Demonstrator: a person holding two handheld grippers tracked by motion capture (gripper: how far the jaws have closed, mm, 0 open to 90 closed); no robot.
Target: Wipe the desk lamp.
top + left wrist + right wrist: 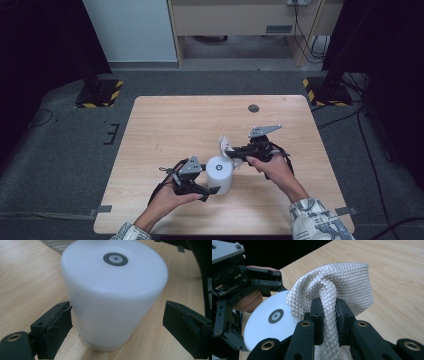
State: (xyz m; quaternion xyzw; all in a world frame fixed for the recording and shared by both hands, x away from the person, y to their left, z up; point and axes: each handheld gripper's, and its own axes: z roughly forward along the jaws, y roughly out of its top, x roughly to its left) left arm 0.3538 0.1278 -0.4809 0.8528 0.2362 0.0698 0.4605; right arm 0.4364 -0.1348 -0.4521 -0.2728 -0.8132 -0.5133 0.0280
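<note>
The light wood-grain tabletop (165, 125) has a small dark round hole (253, 108) near its far edge. It sits on grey carpet floor (65, 150), and two black stand bases with yellow-black hazard stripes (99, 93) flank the far corners. A pale wooden cabinet (240, 22) stands behind with dangling black cables (305, 35).

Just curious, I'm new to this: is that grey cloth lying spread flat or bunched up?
Bunched up. The right gripper pinches the cloth into a gathered fold, held beside the white cylinder.

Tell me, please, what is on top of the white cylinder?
A small dark ring mark sits on the white cylinder's flat top. The cloth in the right claw hangs beside it; what lies beneath the cloth is hidden.
</note>
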